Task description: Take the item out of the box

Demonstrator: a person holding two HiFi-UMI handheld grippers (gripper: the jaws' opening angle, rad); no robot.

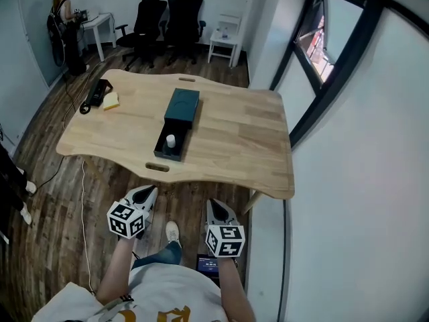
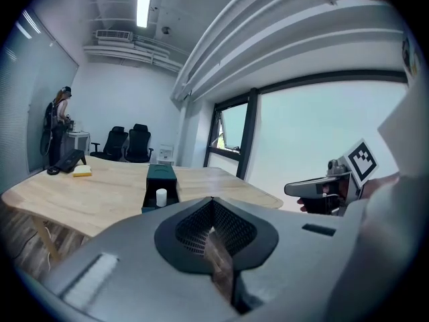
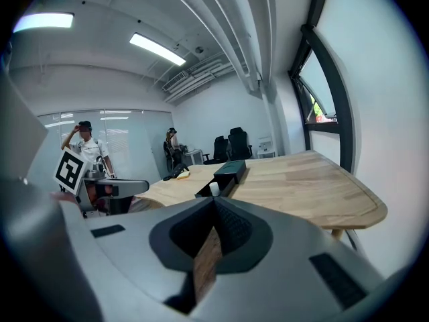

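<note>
A dark green box (image 1: 182,104) lies in the middle of the wooden table (image 1: 234,139). Its drawer (image 1: 163,150) is slid out toward me, and a small white cylinder (image 1: 170,140) stands in it. Both grippers hang below and in front of the table's near edge, well short of the box. My left gripper (image 1: 149,192) is shut with nothing in it, and so is my right gripper (image 1: 216,204). The left gripper view has the box (image 2: 161,173) and the cylinder (image 2: 161,196) beyond the closed tips (image 2: 213,200). The right gripper view has the box (image 3: 231,169) past its closed tips (image 3: 214,200).
A black device (image 1: 97,92) and a yellow sponge (image 1: 110,100) sit at the table's far left corner. Office chairs (image 1: 167,15), a white side table (image 1: 224,39) and a person (image 1: 64,19) are at the back. A window wall (image 1: 322,79) runs along the right. A cable (image 1: 84,206) trails on the floor.
</note>
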